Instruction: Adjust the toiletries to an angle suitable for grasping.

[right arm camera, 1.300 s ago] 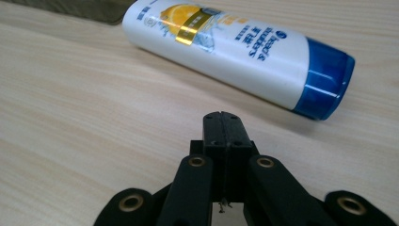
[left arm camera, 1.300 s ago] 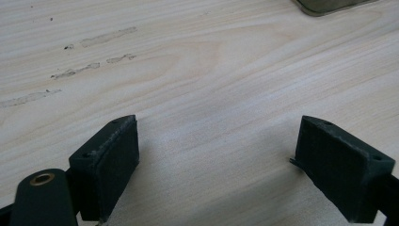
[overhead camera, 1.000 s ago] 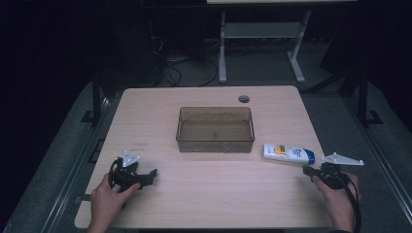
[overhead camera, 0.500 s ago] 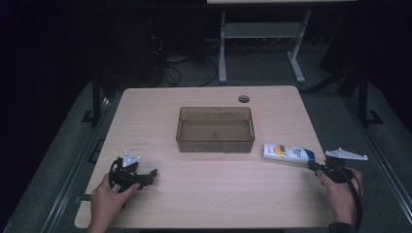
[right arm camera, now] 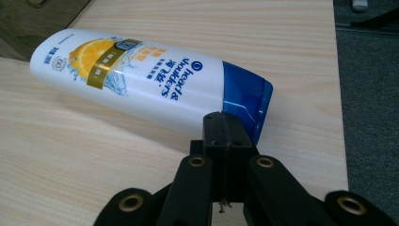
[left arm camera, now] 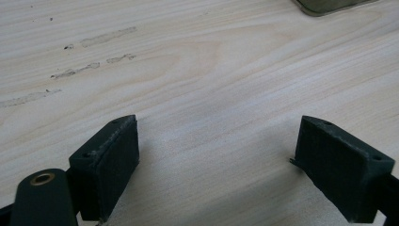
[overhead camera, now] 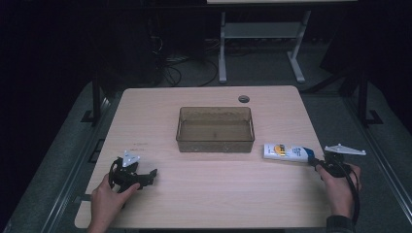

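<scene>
Shampoo bottle [overhead camera: 285, 152] is lying on its side near the table's [overhead camera: 204, 199] right edge, blue cap [right arm camera: 247, 96] pointing at the right gripper [right arm camera: 229, 129]. Right gripper view gives what the overhead can't: orange-slice label, and those jaws pressed flat together with nothing between them, tips just beside the cap. Left gripper [left arm camera: 219, 162], near the front-left corner, has its jaws spread wide over bare wood, holding nothing, with faint scuff marks [left arm camera: 94, 40] ahead. Brown see-through bin [overhead camera: 215, 129] sits mid-table, looks empty. Loads of open tabletop along the front edge between the two hands.
</scene>
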Motion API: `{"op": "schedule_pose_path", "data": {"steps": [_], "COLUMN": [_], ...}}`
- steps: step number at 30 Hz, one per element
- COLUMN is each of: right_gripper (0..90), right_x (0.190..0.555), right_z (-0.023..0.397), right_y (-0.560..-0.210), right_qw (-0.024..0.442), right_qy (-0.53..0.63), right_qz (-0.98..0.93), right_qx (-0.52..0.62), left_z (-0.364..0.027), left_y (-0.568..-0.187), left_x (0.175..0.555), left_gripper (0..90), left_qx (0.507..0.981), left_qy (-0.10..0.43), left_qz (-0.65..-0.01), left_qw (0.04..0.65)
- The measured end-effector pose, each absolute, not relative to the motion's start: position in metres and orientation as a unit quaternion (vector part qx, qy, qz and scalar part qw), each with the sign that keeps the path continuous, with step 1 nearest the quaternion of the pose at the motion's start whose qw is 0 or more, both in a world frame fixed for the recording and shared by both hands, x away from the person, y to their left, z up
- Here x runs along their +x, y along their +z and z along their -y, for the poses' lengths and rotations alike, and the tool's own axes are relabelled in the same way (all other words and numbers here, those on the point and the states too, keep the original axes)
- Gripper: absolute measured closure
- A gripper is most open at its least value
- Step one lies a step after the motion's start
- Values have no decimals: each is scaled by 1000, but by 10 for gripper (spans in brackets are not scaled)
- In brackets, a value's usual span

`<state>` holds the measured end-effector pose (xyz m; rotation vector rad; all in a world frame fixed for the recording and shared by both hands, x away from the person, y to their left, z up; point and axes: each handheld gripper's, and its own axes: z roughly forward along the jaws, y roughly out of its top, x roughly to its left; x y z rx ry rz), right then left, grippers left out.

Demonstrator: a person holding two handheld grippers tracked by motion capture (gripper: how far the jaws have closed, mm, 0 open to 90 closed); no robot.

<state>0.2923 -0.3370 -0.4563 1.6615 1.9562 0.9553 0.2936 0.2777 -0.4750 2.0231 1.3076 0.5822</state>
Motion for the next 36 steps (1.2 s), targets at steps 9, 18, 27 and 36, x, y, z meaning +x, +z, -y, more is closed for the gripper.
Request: {"op": "schedule_pose_path", "data": {"steps": [9, 18, 27, 36], "right_gripper": [900, 900, 900, 900], "right_x": [307, 318, 328, 340], "right_z": [339, 340, 343, 343], "right_y": [-457, -456, -456, -460], "right_qw": [205, 207, 206, 202], "right_qy": [341, 344, 350, 350], "right_qz": [-697, -692, -684, -679], "right_qx": [596, 600, 607, 613], "left_z": [-278, -278, -277, -277], "left_y": [-475, -475, -475, -475], "left_x": [294, 294, 294, 294], "left_gripper": [130, 130, 130, 130], "left_qx": [771, 771, 770, 770], "left_qy": [222, 222, 222, 222], "left_qz": [-499, -499, -500, -501], "left_qw": [326, 326, 328, 328]}}
